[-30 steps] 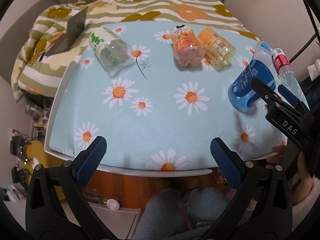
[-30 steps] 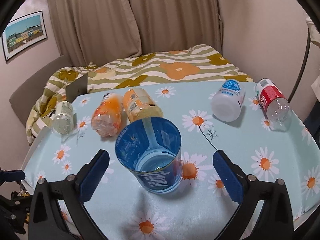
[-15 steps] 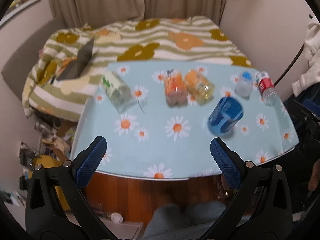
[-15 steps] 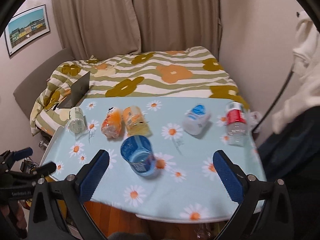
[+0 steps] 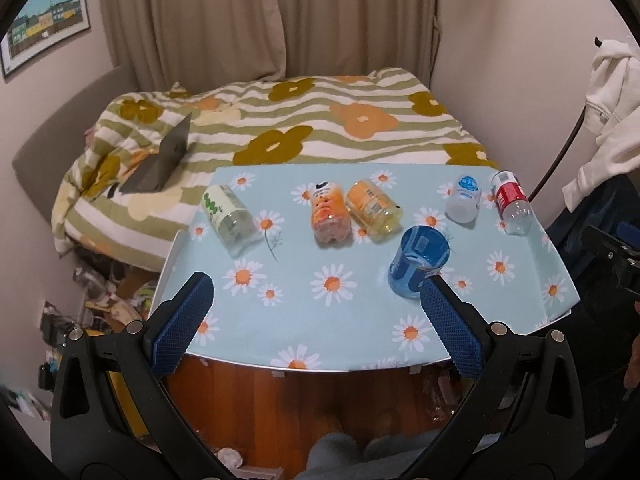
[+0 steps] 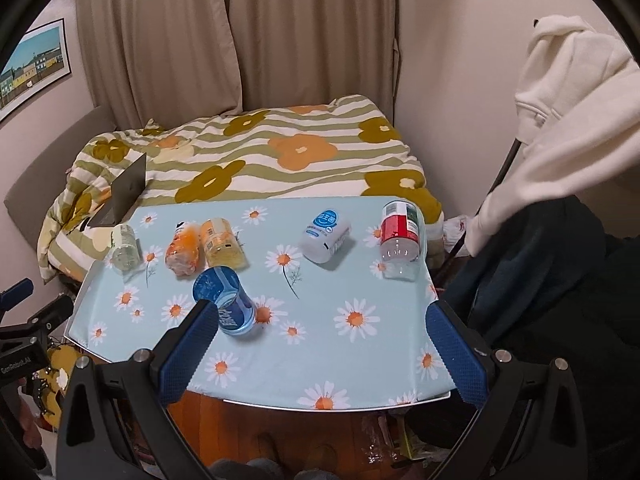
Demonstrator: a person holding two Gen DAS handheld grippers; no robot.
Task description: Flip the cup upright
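A blue cup stands upright with its mouth up on the daisy-patterned table. It also shows in the right wrist view. My left gripper is open and empty, held back over the table's near edge, well short of the cup. My right gripper is open and empty, also back at the near edge, with its left finger in front of the cup.
Several bottles lie on their sides along the far half of the table: green-labelled, orange, yellow, white with blue cap and red-labelled. A bed with a flowered quilt stands behind the table.
Both grippers have pulled back and up from the table, so the cup and bottles look smaller. The cup stands where it stood.
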